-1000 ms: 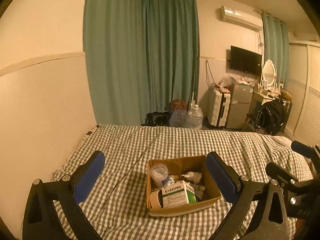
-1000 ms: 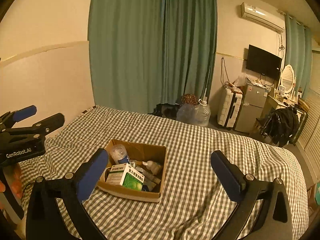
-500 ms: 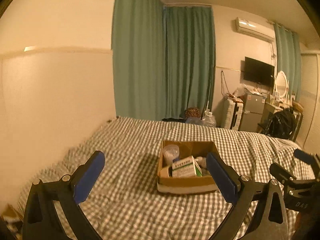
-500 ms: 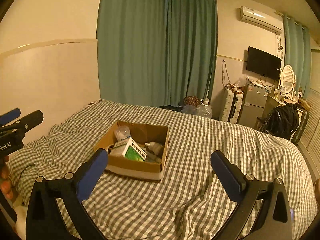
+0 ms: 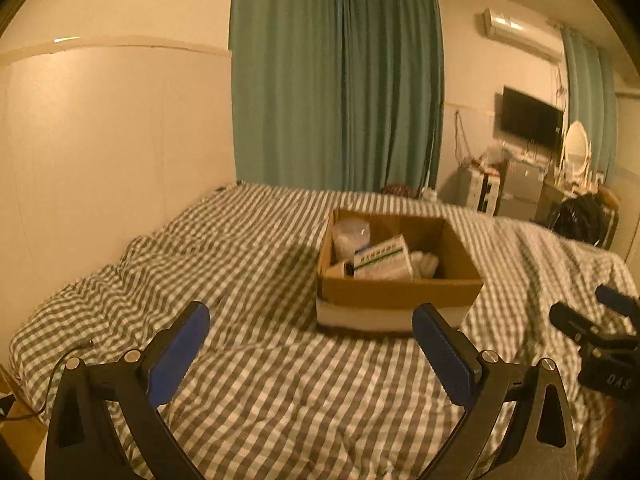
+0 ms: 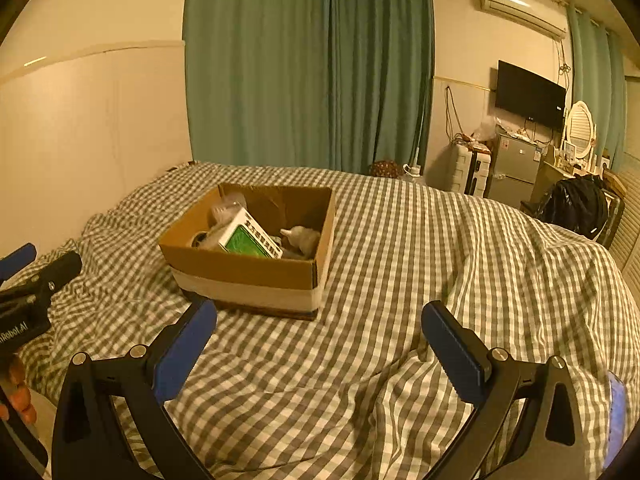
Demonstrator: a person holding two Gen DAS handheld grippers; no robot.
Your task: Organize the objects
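The cardboard box (image 6: 256,264) sat on the checked bed cover (image 6: 400,280), nearer the wall side than the room side, holding a green-and-white carton (image 6: 250,238), a clear tub (image 5: 350,236) and a small white bottle (image 6: 302,236). Open cover lay all round it, widest toward the room-side edge of the bed, where the cover fell away. The left tongs (image 5: 310,344) hung spread wide and empty just short of the box's near wall. The right tongs (image 6: 320,344) were likewise spread and empty over rumpled cover, near the box's closest corner.
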